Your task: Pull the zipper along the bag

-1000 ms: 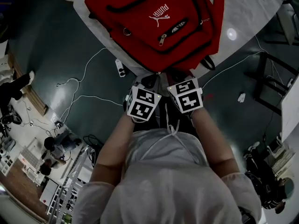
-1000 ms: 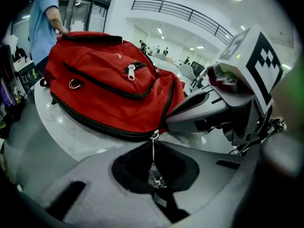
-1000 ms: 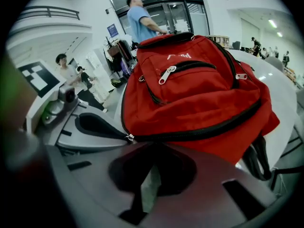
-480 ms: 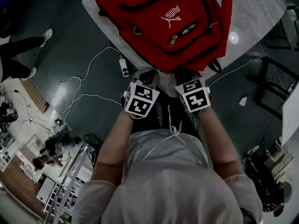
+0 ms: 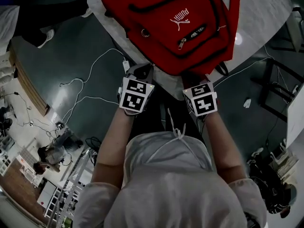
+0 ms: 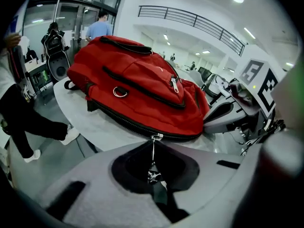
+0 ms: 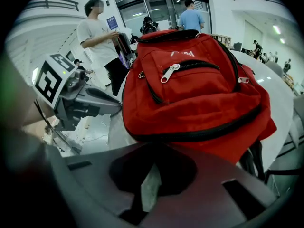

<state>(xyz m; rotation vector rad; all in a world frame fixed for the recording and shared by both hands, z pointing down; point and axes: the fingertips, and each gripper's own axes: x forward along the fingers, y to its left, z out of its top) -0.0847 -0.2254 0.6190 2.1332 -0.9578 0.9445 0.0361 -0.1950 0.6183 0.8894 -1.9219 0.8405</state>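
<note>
A red backpack (image 5: 175, 27) lies flat on a pale round table (image 5: 266, 4), its bottom edge toward me. In the left gripper view a black zipper track (image 6: 118, 120) runs along the backpack's (image 6: 142, 84) near side, and a thin metal zipper pull (image 6: 153, 151) hangs from the slider into the jaws. My left gripper (image 6: 153, 177) is shut on that pull at the bag's near left corner (image 5: 141, 71). My right gripper (image 5: 192, 77) sits at the bag's near right edge. The backpack's (image 7: 199, 89) dark-piped edge dips between the right gripper's (image 7: 154, 163) jaws, which look shut on it.
White cables (image 5: 85, 80) and a power strip (image 5: 126, 65) lie on the dark floor left of the table. A black frame (image 5: 275, 89) stands at the right. A person in a white shirt (image 7: 97, 37) stands beyond the table; another person's leg (image 6: 28, 122) is close at the left.
My left gripper has moved left along the bag's near edge, away from the right gripper, with the zipper pull in it. The right gripper has stayed at the bag's edge.
</note>
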